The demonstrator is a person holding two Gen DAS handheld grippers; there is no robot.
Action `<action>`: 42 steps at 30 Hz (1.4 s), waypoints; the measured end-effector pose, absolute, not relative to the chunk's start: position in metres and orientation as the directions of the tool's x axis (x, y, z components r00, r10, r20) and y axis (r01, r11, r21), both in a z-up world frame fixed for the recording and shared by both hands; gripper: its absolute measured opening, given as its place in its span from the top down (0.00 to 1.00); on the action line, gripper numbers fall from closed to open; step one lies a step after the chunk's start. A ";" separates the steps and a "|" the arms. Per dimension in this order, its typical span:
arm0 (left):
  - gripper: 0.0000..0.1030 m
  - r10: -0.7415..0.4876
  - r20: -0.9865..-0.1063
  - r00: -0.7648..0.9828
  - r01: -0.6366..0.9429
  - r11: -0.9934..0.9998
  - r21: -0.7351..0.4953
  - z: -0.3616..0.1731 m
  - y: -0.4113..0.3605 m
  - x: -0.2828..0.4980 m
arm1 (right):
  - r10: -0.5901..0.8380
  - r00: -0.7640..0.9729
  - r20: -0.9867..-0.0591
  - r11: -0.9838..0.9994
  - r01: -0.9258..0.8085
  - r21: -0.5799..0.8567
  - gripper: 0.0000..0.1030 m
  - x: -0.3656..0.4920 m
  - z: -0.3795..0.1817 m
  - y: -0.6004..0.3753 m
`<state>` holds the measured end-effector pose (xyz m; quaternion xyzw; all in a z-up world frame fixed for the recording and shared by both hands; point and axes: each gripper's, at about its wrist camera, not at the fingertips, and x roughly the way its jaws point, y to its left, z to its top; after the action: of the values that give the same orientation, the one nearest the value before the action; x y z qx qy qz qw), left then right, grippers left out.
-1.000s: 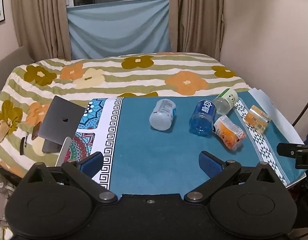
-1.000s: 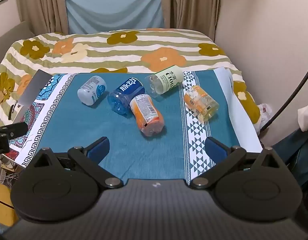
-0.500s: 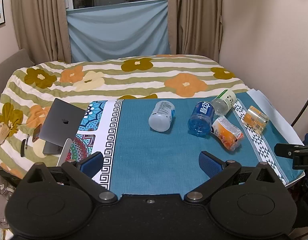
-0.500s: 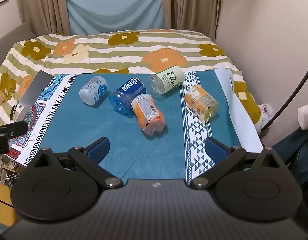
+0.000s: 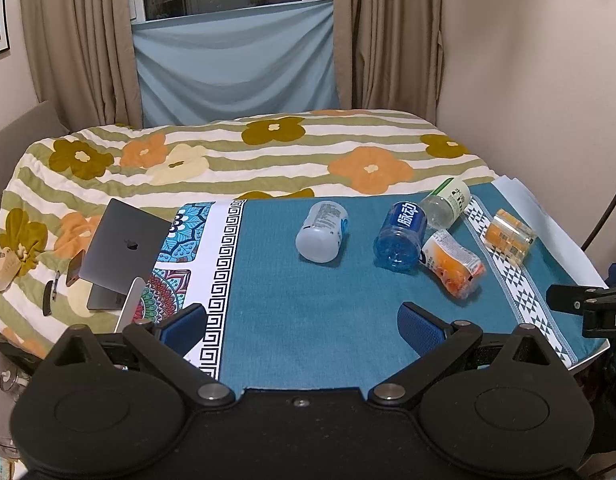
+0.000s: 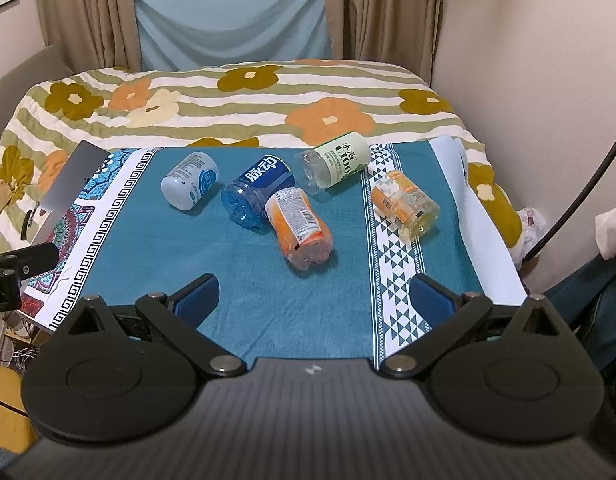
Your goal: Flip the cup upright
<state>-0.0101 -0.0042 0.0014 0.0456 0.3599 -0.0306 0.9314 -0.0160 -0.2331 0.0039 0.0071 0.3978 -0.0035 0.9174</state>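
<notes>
Several bottle-cut cups lie on their sides on a teal cloth [image 5: 308, 308]: a white one [image 5: 321, 231] [image 6: 190, 186], a blue one [image 5: 399, 236] [image 6: 256, 195], an orange one [image 5: 451, 263] [image 6: 300, 228], a green-labelled clear one [image 5: 445, 203] [image 6: 333, 165] and a yellow-orange one [image 5: 509, 236] [image 6: 405, 204]. My left gripper [image 5: 302, 328] is open and empty, near the cloth's front edge. My right gripper [image 6: 313, 298] is open and empty, in front of the orange cup.
A grey laptop [image 5: 122, 250] stands on the flowered bedspread [image 5: 268, 160] at the left. A patterned cloth strip [image 5: 212, 264] borders the teal cloth. The wall [image 5: 547, 80] is close on the right. The right gripper's body [image 5: 587, 308] shows at the right edge.
Both grippers have drawn back and tilted up slightly, so the cups sit lower and farther in view. The cups have not moved. Both jaws stay open.
</notes>
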 end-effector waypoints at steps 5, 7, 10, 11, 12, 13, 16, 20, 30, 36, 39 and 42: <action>0.00 -0.025 -0.671 0.741 0.090 0.994 0.063 0.001 -0.004 -0.011 | -0.006 0.684 -0.729 1.000 0.017 0.008 0.00 -0.015 0.003 -0.234; 0.00 -0.023 -0.671 0.741 0.089 0.994 0.063 0.001 -0.004 -0.012 | -0.004 0.685 -0.728 1.000 0.016 0.010 0.00 -0.016 0.004 -0.234; 0.00 -0.022 -0.668 0.744 0.086 0.994 0.063 0.002 -0.003 -0.012 | -0.004 0.685 -0.728 1.000 0.016 0.010 0.00 -0.017 0.003 -0.235; 0.00 -0.020 -0.668 0.744 0.085 0.994 0.064 0.002 -0.003 -0.012 | -0.004 0.685 -0.728 1.000 0.016 0.010 0.00 -0.017 0.003 -0.235; 0.00 -0.019 -0.669 0.743 0.084 0.994 0.064 0.002 -0.003 -0.012 | -0.004 0.685 -0.729 1.000 0.016 0.009 0.00 -0.016 0.003 -0.235; 0.00 -0.018 -0.670 0.742 0.083 0.994 0.065 0.001 -0.003 -0.012 | -0.004 0.684 -0.730 1.000 0.017 0.010 0.00 -0.016 0.002 -0.236; 0.00 -0.017 -0.671 0.741 0.082 0.994 0.065 0.001 -0.004 -0.012 | -0.003 0.684 -0.730 1.000 0.017 0.012 0.00 -0.017 0.002 -0.236; 0.00 -0.014 -0.668 0.744 0.082 0.994 0.070 0.001 -0.005 -0.013 | -0.002 0.684 -0.730 1.000 0.016 0.013 0.00 -0.017 0.002 -0.237; 0.00 -0.017 -0.666 0.745 0.083 0.994 0.069 0.002 -0.006 -0.014 | 0.001 0.685 -0.729 1.000 0.015 0.015 0.00 -0.016 0.000 -0.236; 0.00 -0.016 -0.666 0.745 0.084 0.994 0.069 0.003 -0.007 -0.014 | 0.003 0.681 -0.732 1.000 0.017 0.020 0.00 -0.016 0.000 -0.236; 0.00 -0.016 -0.666 0.746 0.083 0.994 0.069 0.003 -0.007 -0.014 | 0.009 0.675 -0.738 0.999 0.020 0.030 0.00 -0.017 -0.002 -0.234; 0.00 -0.016 -0.666 0.745 0.083 0.994 0.069 0.003 -0.007 -0.014 | 0.008 0.675 -0.738 0.999 0.020 0.030 0.00 -0.018 -0.002 -0.232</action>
<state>-0.0142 -0.0068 0.0026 0.0472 0.3558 -0.0267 0.9330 -0.0179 -0.2324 -0.0022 0.0178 0.4033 -0.0033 0.9149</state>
